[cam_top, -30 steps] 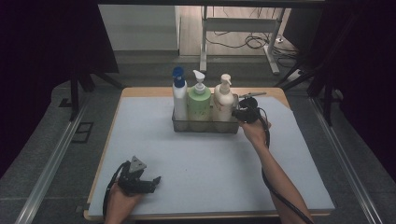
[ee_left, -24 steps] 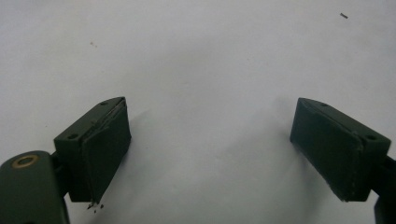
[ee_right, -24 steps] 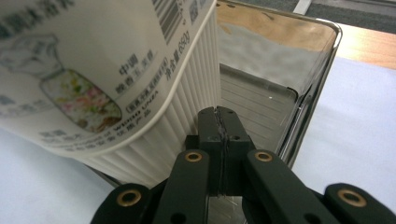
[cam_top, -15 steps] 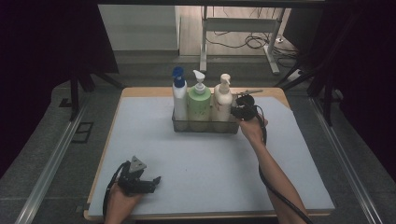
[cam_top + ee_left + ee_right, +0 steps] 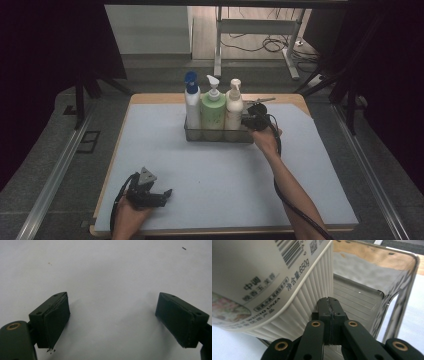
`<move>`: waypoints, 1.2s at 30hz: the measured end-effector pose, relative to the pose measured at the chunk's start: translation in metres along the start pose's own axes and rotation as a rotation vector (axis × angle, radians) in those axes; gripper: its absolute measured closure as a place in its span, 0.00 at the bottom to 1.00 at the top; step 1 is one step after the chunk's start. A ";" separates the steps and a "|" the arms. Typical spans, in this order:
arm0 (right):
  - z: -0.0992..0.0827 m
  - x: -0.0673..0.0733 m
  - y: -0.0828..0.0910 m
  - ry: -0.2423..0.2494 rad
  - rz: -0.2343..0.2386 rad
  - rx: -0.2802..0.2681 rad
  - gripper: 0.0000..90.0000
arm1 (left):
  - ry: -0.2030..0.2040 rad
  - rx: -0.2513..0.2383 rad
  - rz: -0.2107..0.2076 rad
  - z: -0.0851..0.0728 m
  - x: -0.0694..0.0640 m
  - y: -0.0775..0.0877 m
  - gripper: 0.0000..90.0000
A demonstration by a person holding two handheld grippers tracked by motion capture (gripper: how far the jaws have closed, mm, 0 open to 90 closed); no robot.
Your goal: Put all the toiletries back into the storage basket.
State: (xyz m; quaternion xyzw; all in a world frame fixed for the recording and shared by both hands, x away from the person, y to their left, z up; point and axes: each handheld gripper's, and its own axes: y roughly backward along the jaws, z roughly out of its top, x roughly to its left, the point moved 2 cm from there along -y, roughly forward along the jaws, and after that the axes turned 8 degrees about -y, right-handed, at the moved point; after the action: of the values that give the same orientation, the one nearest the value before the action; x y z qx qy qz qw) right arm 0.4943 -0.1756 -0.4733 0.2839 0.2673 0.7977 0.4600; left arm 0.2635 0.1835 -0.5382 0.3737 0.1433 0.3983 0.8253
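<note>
Right gripper (image 5: 248, 121): jaws pressed together, empty, at rack's right end.
Cream bottle (image 5: 233, 107): in rack (image 5: 215, 136), just left of gripper.
Left gripper (image 5: 165, 194): spread, near-left, well apart.

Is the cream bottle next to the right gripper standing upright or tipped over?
Upright. In the high view the cream bottle stands in the rack with its pump on top, level with the green bottle beside it.

Right gripper creeps in closer to the bottles

Only thing that's different: the right gripper (image 5: 248, 120) sits a touch further left than a second ago, now tight against the right end of the wire basket (image 5: 218, 136) next to the cream pump bottle (image 5: 233, 107). In the right gripper view its closed jaws are pushed in beside that bottle's ribbed side (image 5: 294, 315), inside the basket's end wall (image 5: 397, 297).
</note>
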 end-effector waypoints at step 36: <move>-0.012 0.003 0.012 0.012 -0.008 -0.027 0.86 | 0.000 0.000 0.000 0.000 0.000 0.000 0.13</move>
State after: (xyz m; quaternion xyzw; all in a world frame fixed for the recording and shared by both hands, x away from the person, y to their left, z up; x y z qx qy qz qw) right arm 0.4778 -0.1799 -0.4730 0.2715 0.2603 0.8013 0.4652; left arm 0.2635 0.1835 -0.5382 0.3739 0.1431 0.3984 0.8253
